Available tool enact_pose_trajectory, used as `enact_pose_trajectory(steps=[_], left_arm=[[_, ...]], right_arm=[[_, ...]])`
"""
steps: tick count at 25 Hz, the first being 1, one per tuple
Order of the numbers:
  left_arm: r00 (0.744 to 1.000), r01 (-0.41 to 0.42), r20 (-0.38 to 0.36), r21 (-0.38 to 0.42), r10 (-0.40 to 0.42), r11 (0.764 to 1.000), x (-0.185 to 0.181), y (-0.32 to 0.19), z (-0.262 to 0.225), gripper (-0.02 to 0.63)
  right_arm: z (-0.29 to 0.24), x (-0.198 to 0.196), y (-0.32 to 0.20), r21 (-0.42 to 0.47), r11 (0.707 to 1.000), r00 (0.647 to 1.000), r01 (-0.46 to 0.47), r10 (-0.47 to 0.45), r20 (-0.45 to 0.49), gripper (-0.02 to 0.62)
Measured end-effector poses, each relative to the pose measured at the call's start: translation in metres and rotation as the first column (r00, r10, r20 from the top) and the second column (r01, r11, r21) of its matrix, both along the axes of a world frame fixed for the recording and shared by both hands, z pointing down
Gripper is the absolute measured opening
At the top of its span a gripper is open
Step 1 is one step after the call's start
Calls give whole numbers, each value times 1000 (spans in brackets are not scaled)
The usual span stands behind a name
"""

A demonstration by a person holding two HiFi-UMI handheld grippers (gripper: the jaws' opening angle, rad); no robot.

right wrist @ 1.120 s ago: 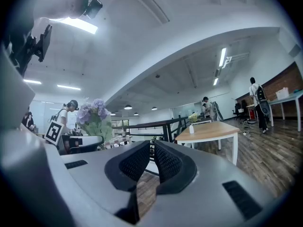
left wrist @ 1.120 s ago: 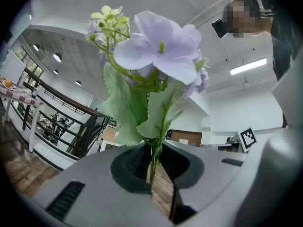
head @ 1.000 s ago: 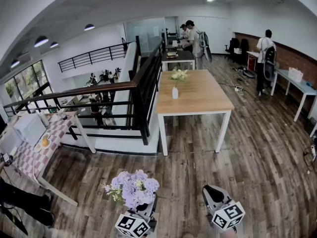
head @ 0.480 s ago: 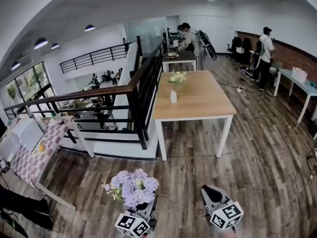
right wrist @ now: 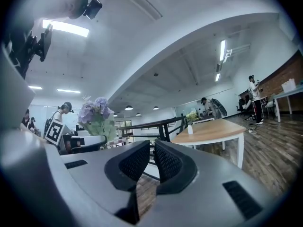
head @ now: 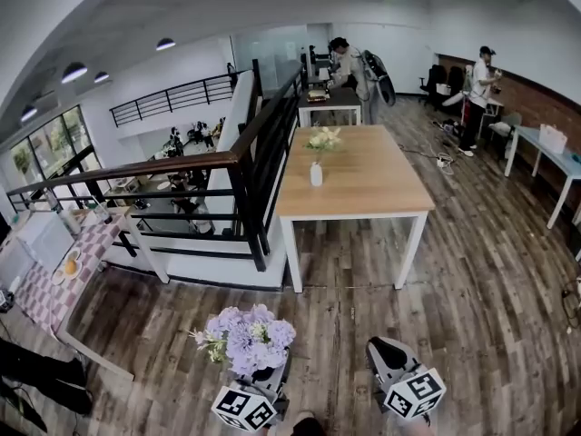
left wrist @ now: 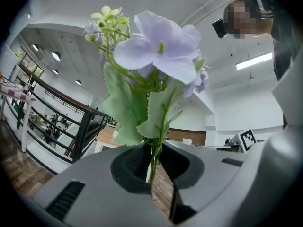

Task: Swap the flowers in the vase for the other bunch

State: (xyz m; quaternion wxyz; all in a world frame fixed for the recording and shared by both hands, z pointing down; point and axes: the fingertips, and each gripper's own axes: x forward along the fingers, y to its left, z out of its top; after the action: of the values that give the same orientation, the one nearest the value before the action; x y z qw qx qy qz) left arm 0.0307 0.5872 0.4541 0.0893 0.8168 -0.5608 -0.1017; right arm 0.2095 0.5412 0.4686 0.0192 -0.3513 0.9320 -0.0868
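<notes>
**Markings.** Left marker cube (head: pixel 243 412) and right marker cube (head: pixel 415 394): black-and-white square patterns on white faces, one cube per tool. No letters could be made out on them.

**Left tongs** (head: pixel 267 376) (left wrist: pixel 154 168). Held level at the bottom left of the head view and pointed forward at the room. The jaws were clamped on the thin green stems of the purple bunch (head: pixel 243 339) (left wrist: pixel 156 51). The stems passed straight up between the dark pads, and the serrated leaves and lilac blooms stood upright above the tool.

**Right tongs** (head: pixel 387 349) (right wrist: pixel 150 161). Held level just to the right of the left tongs, apart from them, pointed the same way. The jaws were drawn together to a narrow slit with nothing between them.

**Vase** (head: pixel 316 173) (right wrist: pixel 190 129). Small and white, upright near the left edge of the wooden table (head: pixel 372 184) (right wrist: pixel 215 129), well ahead of both tools. It held the pale yellow-white flowers (head: pixel 324 138).

**Surroundings.**
- Dark railing (head: pixel 245 166), left of the table.
- Checked table (head: pixel 45 284) at far left, carrying a plate.
- Plank floor (head: pixel 472 316).
- People (head: pixel 478 94) standing at the far end of the room.
</notes>
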Motion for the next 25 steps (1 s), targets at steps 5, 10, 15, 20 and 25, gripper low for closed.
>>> enact_pose_trajectory(steps=[5, 10, 15, 20, 25], left_arm=[[1000, -4, 0, -6, 4, 1000, -3, -30, 6, 54], [1000, -19, 3, -7, 19, 1000, -10, -73, 9, 54], [1000, -24, 3, -7, 24, 1000, -27, -118, 6, 54], [1000, -30, -5, -9, 30, 1000, -44, -163, 4, 54], [999, -46, -7, -13, 46, 999, -56, -202, 1, 54]], right_arm=[[5, -5, -28, -9, 1000, 1000, 1, -1, -9, 51], [7, -14, -70, -11, 1000, 1000, -10, 10, -8, 52], [7, -33, -115, -16, 1000, 1000, -17, 17, -15, 52], [7, -51, -156, -22, 1000, 1000, -15, 14, -23, 52], [4, -63, -192, -33, 999, 999, -27, 26, -26, 52]])
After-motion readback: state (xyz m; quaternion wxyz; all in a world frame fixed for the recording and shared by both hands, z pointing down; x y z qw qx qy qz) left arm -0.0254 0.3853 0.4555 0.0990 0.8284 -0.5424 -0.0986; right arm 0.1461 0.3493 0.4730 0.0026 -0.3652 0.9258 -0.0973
